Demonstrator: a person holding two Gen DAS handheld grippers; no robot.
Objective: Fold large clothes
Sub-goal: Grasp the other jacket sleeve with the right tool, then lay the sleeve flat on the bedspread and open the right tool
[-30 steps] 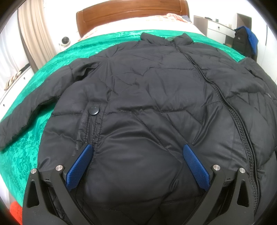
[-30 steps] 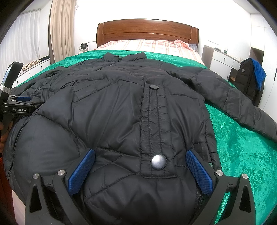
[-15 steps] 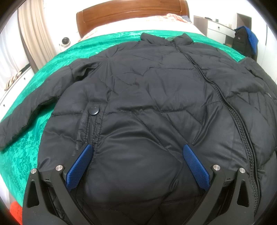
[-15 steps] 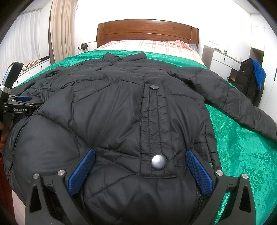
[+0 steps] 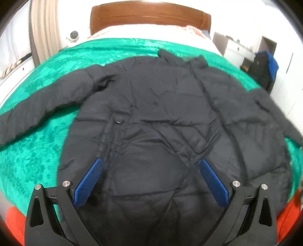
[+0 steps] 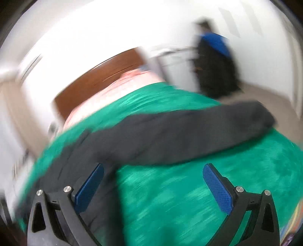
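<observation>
A black puffer jacket (image 5: 161, 113) lies spread flat on the green bedspread (image 5: 47, 136), collar toward the headboard, sleeves out to both sides. My left gripper (image 5: 149, 166) is open and empty, above the jacket's lower hem. My right gripper (image 6: 153, 174) is open and empty, above the bedspread (image 6: 170, 198) on the jacket's right side. Its blurred view shows the right sleeve (image 6: 189, 130) lying across just beyond the fingers, and the left finger (image 6: 89, 187) is over the jacket's edge.
A wooden headboard (image 5: 149, 17) and pale pillows are at the far end. A white dresser (image 5: 236, 51) and a dark bag with blue cloth (image 5: 265, 70) stand at the right. A curtain (image 5: 43, 32) hangs at the left. Orange fabric (image 5: 15, 223) shows below the bed edge.
Both grippers have left the jacket's hem. The left one pulled back and up. The right one swung fast to the right, toward the right sleeve, and its view is now blurred.
</observation>
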